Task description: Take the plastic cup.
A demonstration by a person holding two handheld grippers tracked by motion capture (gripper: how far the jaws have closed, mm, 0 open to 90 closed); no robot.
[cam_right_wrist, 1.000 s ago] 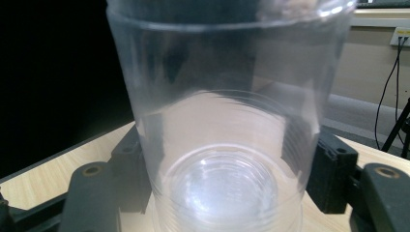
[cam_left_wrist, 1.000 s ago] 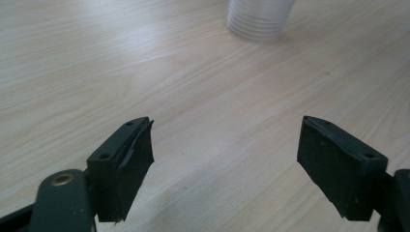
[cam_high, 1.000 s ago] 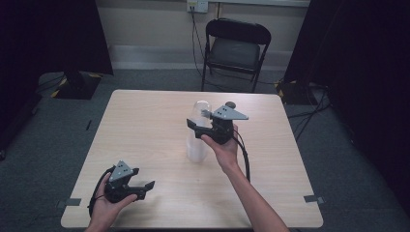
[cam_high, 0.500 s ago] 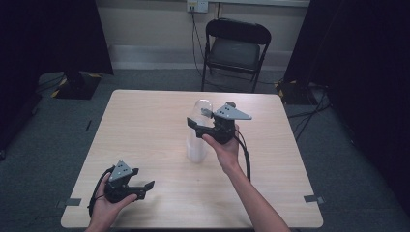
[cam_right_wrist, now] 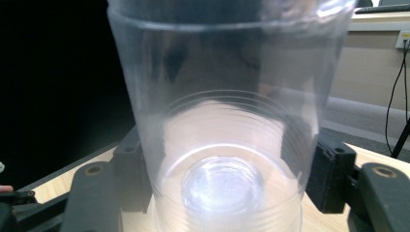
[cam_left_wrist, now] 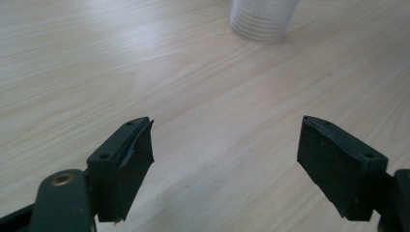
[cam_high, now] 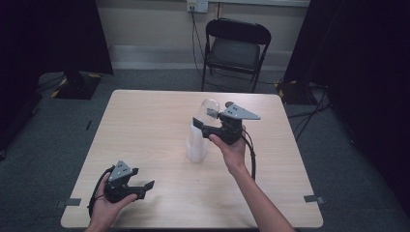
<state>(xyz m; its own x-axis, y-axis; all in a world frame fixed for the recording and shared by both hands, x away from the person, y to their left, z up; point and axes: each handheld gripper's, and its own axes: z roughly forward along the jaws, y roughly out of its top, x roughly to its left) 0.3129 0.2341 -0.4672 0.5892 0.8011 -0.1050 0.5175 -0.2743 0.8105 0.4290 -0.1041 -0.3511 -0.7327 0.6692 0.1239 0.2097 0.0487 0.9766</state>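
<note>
Pale wood-grain tabletop (cam_high: 145,125) seen from the high view, with a black folding chair (cam_high: 235,46) beyond its far edge and a wall socket above it. Near the middle stands a stack of clear plastic cups (cam_high: 197,145). The right gripper (cam_high: 205,121), held in a hand that reaches in from the near right, grips a clear cup (cam_high: 209,107) lifted above the stack and tilted. At the near left corner the left gripper (cam_high: 145,187) rests low in the other hand, well apart from the stack.

From the left gripper view, its two black fingers (cam_left_wrist: 126,166) stand wide apart with bare tabletop between them; the ribbed base of the cup stack (cam_left_wrist: 262,19) sits at the far side.

From the right gripper view, the clear cup (cam_right_wrist: 227,121) is very close, its round bottom facing the camera, and the black fingers (cam_right_wrist: 329,176) press its walls from both sides. No brand, label or writing can be read anywhere.
</note>
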